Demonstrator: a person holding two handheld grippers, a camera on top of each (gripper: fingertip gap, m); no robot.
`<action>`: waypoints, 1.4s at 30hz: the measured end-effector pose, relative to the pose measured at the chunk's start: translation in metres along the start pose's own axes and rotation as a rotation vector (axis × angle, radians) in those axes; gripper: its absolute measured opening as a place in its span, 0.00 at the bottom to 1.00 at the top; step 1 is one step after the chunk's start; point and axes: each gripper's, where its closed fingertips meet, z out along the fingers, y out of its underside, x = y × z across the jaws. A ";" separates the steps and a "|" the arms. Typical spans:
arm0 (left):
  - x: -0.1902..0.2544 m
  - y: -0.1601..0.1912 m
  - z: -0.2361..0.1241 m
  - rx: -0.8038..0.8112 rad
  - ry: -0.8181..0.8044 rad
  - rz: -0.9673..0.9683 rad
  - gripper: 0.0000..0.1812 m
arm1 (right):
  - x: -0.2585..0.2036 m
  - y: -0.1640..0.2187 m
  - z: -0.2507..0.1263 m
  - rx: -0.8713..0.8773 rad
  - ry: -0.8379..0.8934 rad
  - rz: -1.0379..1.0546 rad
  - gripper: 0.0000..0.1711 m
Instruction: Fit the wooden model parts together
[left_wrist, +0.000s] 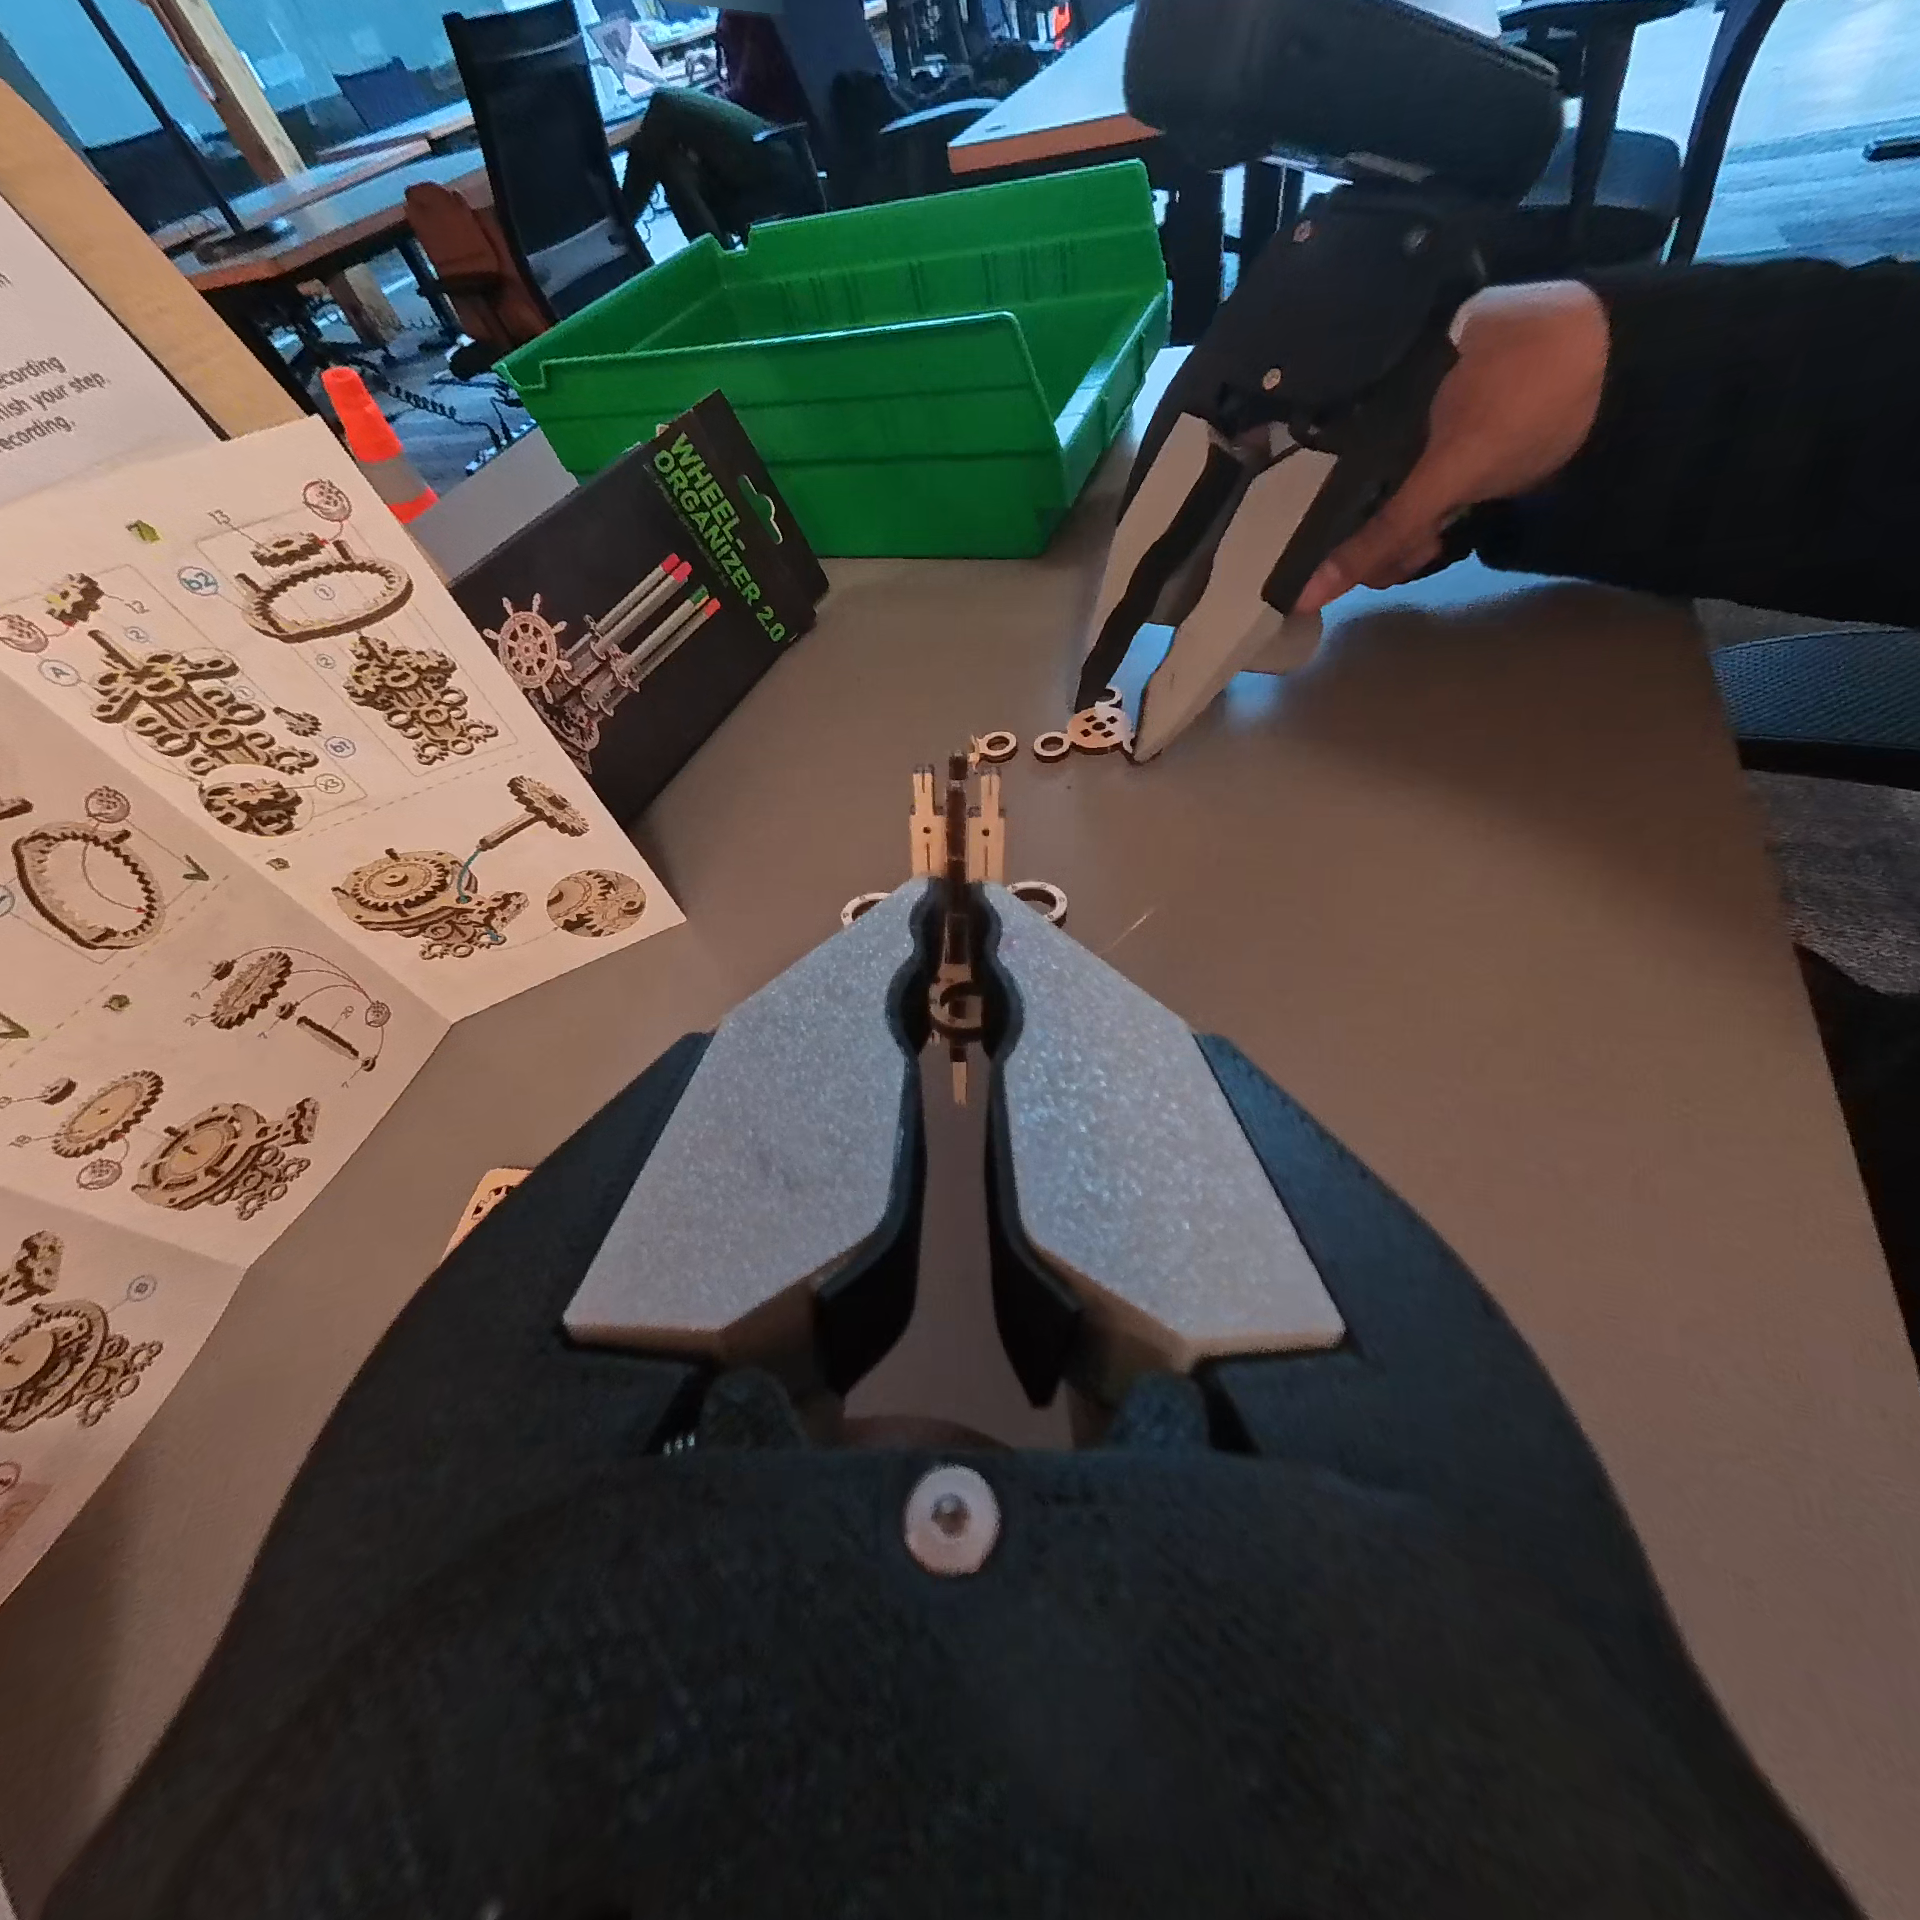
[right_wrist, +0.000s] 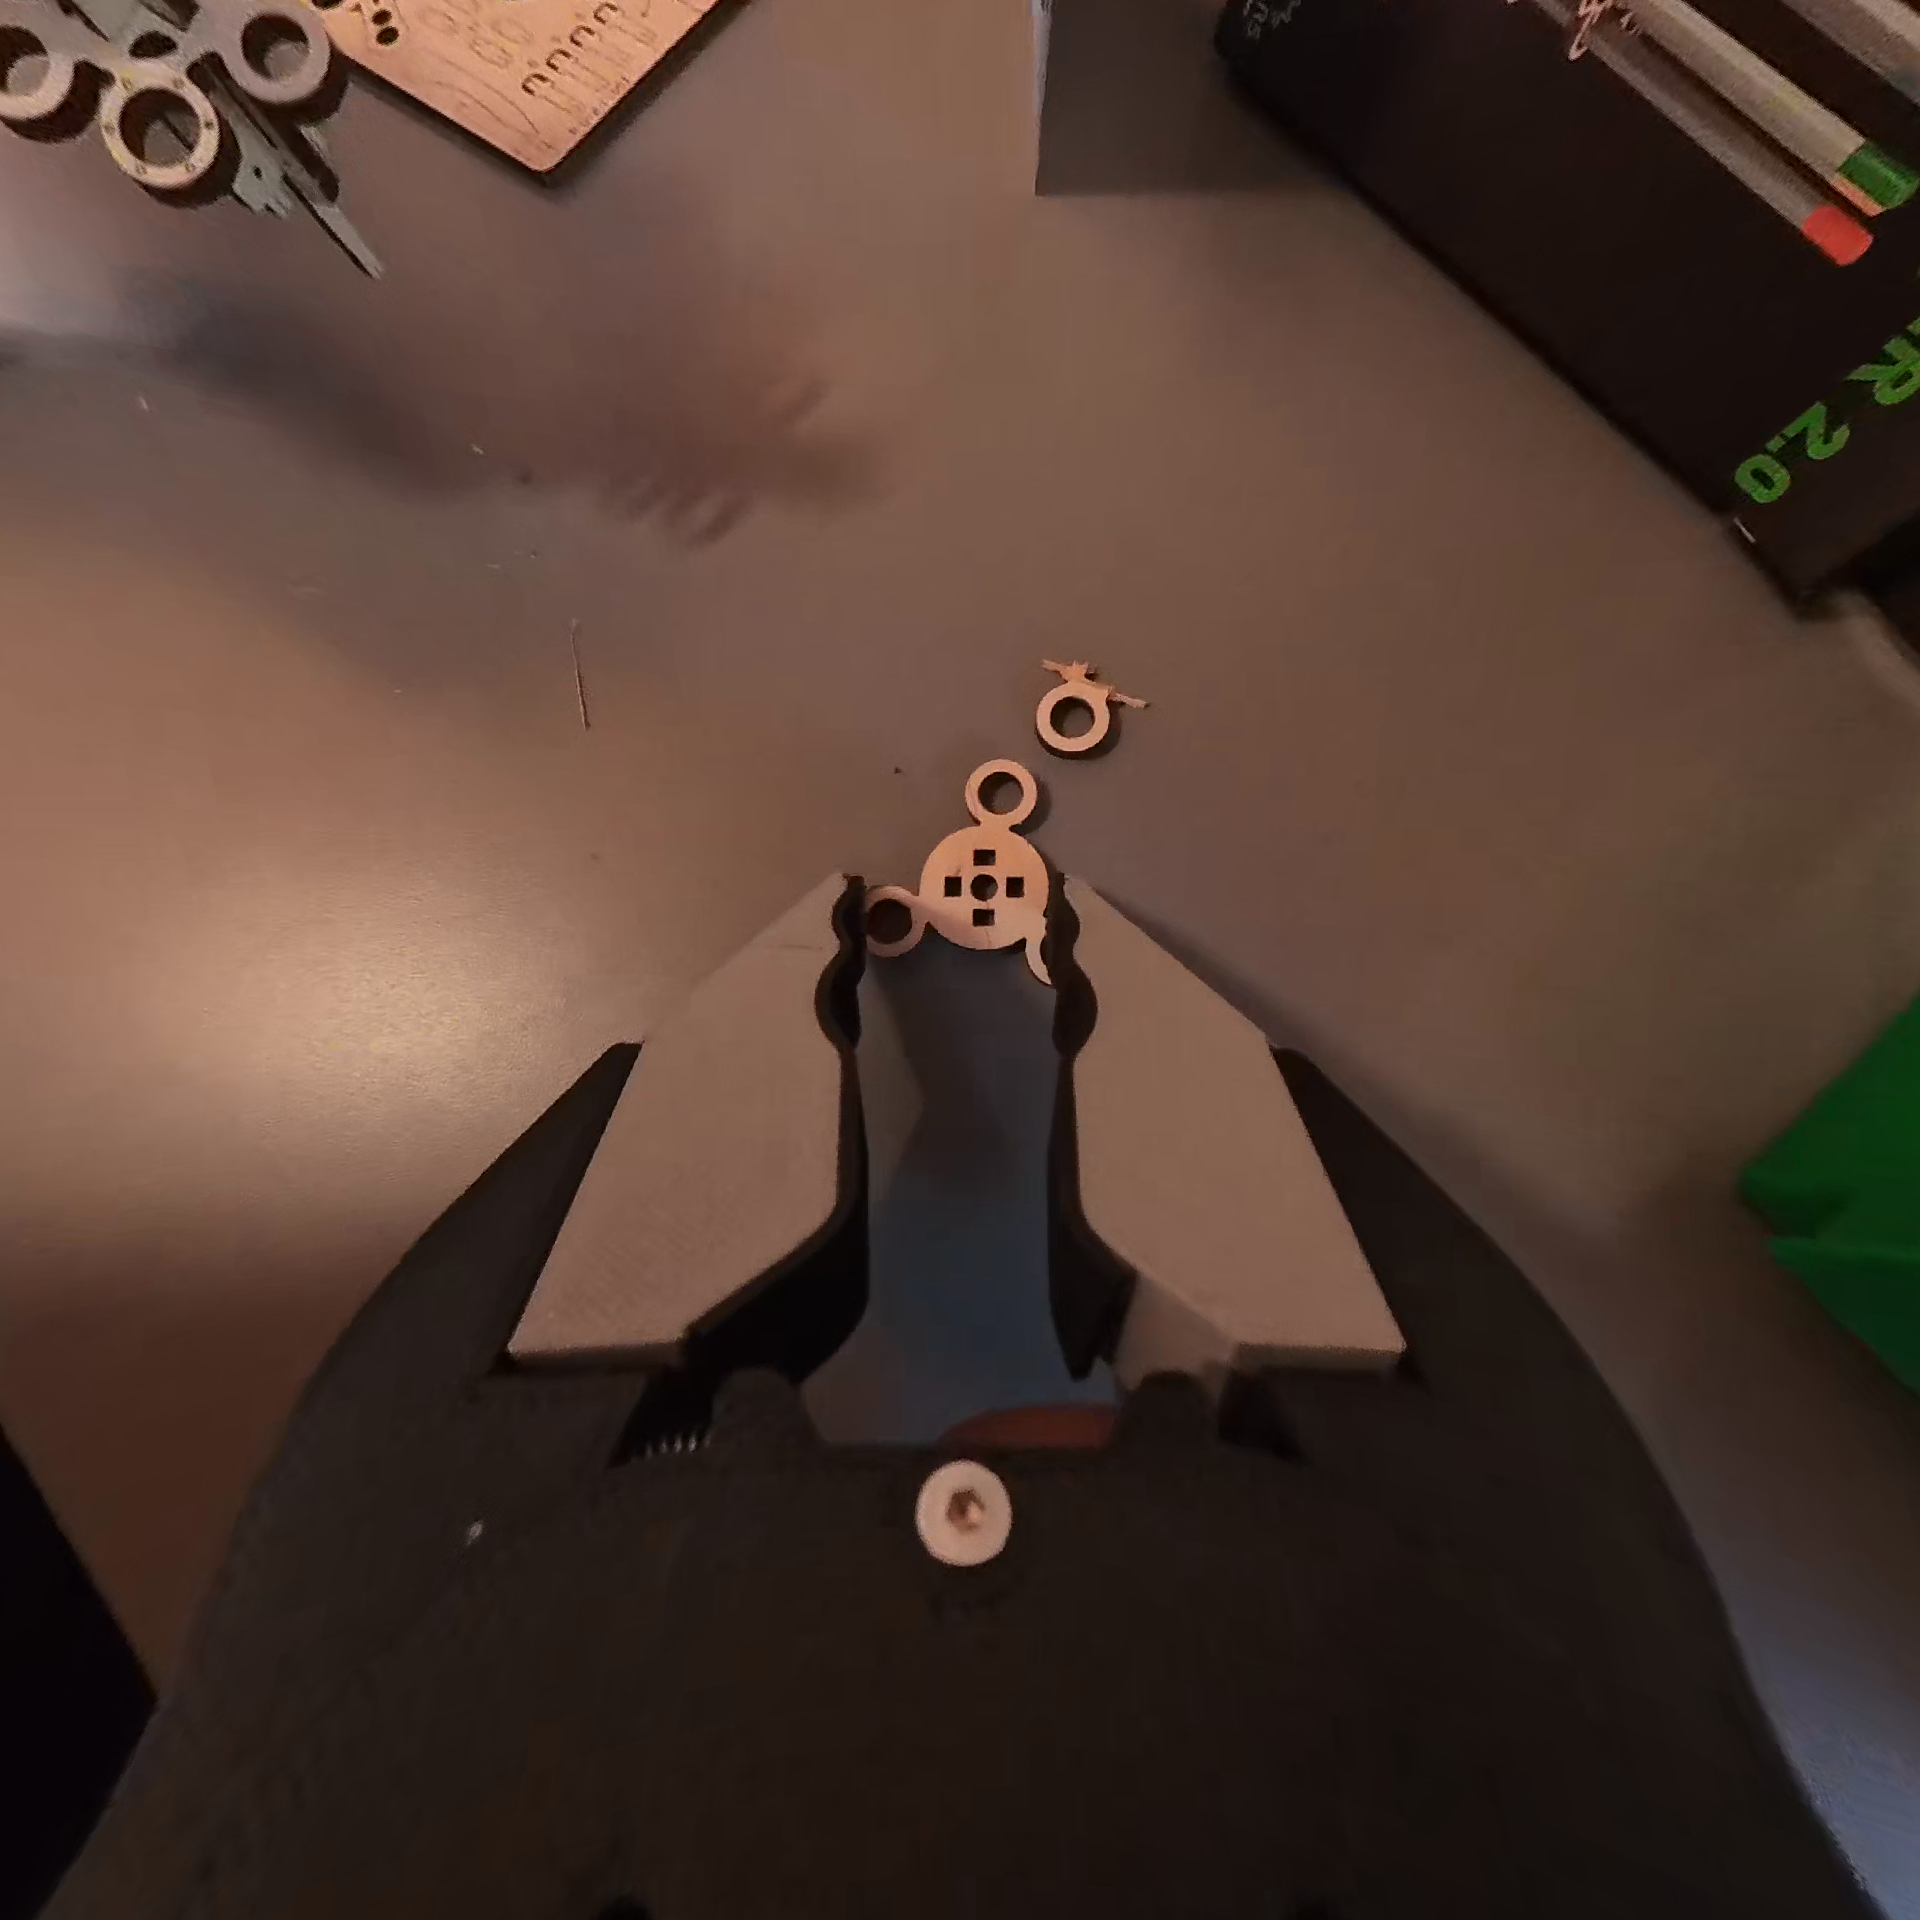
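- Nearest in the left wrist view, the left gripper (left_wrist: 954, 914) has its jaws clamped on a wooden sub-assembly (left_wrist: 956, 831), a thin upright stack of laser-cut pieces with pronged ends sticking out past the fingertips and small rings showing on either side.
- Held above the grey tabletop (left_wrist: 1403, 987), this sub-assembly sits roughly over the table's middle.
- Beyond it, the right gripper (right_wrist: 956, 899) points steeply down at the tabletop, gripped by a person's hand (left_wrist: 1475, 457) in a dark sleeve.
- Its jaws stand apart, one on each side of a flat wooden hub piece (right_wrist: 982, 896), a disc with square cut-outs and ring lobes; the fingertips are at the lobes, but whether they press on them cannot be told.
- Just beyond the hub lies a small loose wooden ring (right_wrist: 1072, 719), apart from it.
- Along the left edge of the tabletop an unfolded instruction sheet (left_wrist: 312, 831) lies flat, with a dark product box (left_wrist: 644, 613) beside it.
- At the far edge sit stacked green plastic bins (left_wrist: 862, 384), and an orange cone (left_wrist: 374, 442) stands off the table beyond the sheet.
- Partly visible in the right wrist view, a cut plywood sheet (right_wrist: 540, 73) lies on the tabletop.
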 end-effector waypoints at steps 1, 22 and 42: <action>0.000 0.000 0.000 -0.001 0.000 0.000 0.00 | 0.000 0.000 0.000 0.004 -0.004 0.004 0.11; -0.001 0.015 0.008 -0.073 -0.048 0.112 0.00 | -0.056 -0.020 0.020 0.038 -0.223 -0.070 0.12; 0.067 -0.043 0.046 0.198 -0.460 1.819 0.00 | -0.068 -0.104 -0.050 0.339 -0.962 0.319 0.29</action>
